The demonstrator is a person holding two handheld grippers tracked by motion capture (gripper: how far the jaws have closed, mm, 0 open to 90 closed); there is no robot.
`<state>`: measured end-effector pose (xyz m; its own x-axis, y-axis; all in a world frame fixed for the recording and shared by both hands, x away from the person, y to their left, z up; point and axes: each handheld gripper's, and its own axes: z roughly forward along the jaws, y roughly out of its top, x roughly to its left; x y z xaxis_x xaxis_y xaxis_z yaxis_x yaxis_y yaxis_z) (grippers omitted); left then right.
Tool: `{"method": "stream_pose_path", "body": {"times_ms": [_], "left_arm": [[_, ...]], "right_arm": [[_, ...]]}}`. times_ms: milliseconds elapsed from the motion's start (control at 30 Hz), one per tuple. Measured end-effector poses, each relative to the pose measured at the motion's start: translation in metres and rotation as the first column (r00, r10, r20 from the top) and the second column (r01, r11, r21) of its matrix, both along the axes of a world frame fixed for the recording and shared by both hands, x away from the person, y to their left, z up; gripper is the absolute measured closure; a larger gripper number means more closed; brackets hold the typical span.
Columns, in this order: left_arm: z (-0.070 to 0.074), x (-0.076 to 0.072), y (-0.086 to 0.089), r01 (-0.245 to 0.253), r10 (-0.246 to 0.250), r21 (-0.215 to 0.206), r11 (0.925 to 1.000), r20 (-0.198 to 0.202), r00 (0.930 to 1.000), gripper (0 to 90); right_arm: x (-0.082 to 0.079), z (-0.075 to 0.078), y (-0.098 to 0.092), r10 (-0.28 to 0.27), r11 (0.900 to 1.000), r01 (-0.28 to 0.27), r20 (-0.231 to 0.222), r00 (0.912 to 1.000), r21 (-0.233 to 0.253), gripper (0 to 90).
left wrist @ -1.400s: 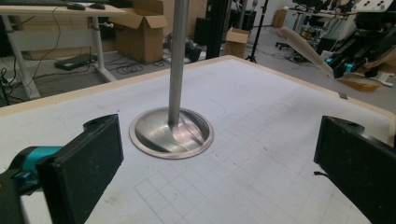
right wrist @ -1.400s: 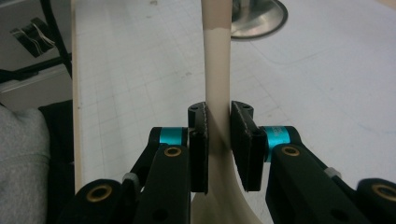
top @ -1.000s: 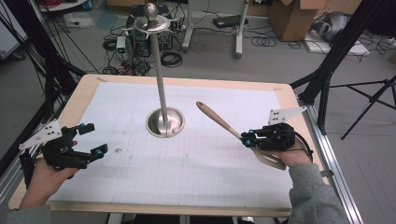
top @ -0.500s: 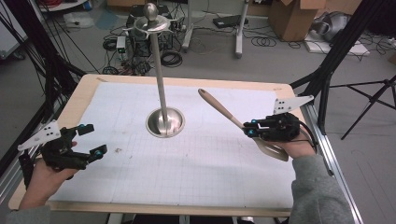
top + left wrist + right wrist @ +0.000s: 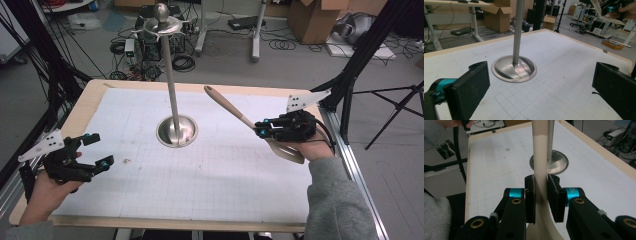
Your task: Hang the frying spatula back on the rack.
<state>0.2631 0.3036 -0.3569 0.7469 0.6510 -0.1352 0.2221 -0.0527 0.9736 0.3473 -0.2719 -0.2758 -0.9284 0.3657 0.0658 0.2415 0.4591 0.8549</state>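
Note:
A beige wooden spoon is raised over the right side of the table, its handle pointing up and left toward the metal stand. My right gripper is shut on the handle near the broad end. In the right gripper view the jaws pinch the spoon handle, which rises in front of the stand's pole. The stand has a round base and a tall pole with a hooked top. My left gripper hovers open at the table's left with nothing between its jaws.
A white gridded mat covers the wooden table. The stand base lies ahead of the left gripper. Black frame posts rise at the right corner. Cables and boxes lie on the floor beyond the table.
My right gripper has lifted and moved a little farther from me with the spoon, so the handle tip stands higher and nearer the pole. The left gripper has stayed put.

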Motion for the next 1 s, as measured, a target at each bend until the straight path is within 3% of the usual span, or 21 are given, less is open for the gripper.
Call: {"method": "stream_pose_path", "body": {"times_ms": [467, 600, 1000], "left_arm": [[0.0, -0.002, 0.003, -0.007, 0.007, -0.007, 0.9999, 0.004, 1.0, 1.8], [-0.003, -0.002, 0.004, -0.013, 0.013, 0.009, 0.9999, -0.009, 0.9999, 1.8], [-0.004, -0.002, 0.003, -0.004, 0.004, 0.002, 1.0, -0.004, 1.0, 1.8]], "right_arm": [[0.009, 0.018, 0.008, 0.038, 0.999, -0.038, 0.028, 0.9989, 0.02, 77.7], [0.012, 0.021, 0.007, 0.037, 0.998, -0.038, 0.034, 0.9988, 0.048, 77.6], [0.016, 0.04, 0.01, 0.018, 0.998, -0.021, 0.06, 0.998, 0.057, 77.6]]}}
